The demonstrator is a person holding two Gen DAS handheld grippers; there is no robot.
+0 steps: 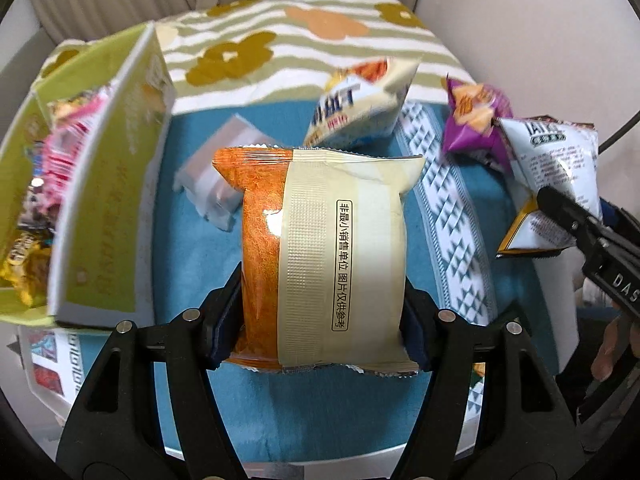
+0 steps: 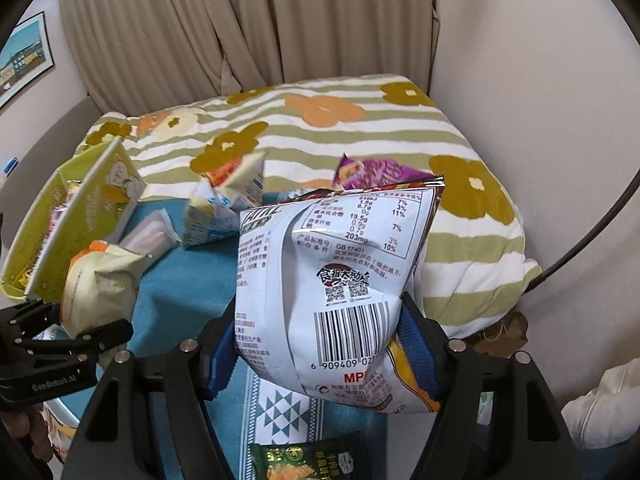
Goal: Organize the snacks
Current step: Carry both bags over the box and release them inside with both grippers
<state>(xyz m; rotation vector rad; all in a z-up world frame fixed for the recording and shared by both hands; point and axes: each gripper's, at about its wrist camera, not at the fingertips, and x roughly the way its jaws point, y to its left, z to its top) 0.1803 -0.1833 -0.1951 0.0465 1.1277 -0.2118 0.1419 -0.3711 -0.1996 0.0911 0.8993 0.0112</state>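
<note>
Left tool (image 1: 322,316): clamped on an orange-and-cream snack packet (image 1: 324,248), pads pressing both sides, packet lifted clear of the blue blanket (image 1: 304,412); centre of the left wrist view.

Right tool (image 2: 320,344): clamped on a white chip bag (image 2: 332,280), barcode side facing the camera; centre of the right wrist view.

Green carton (image 1: 108,216): left of frame, standing open on the bed, several packets inside.

Loose items on the blanket: a clear-wrapped packet (image 1: 212,184) beside the carton, a white-and-blue bag (image 1: 360,108) upper centre, a purple bag (image 1: 476,116) upper right. A dark green packet (image 2: 304,460) lies at the lower edge of the right wrist view.
</note>
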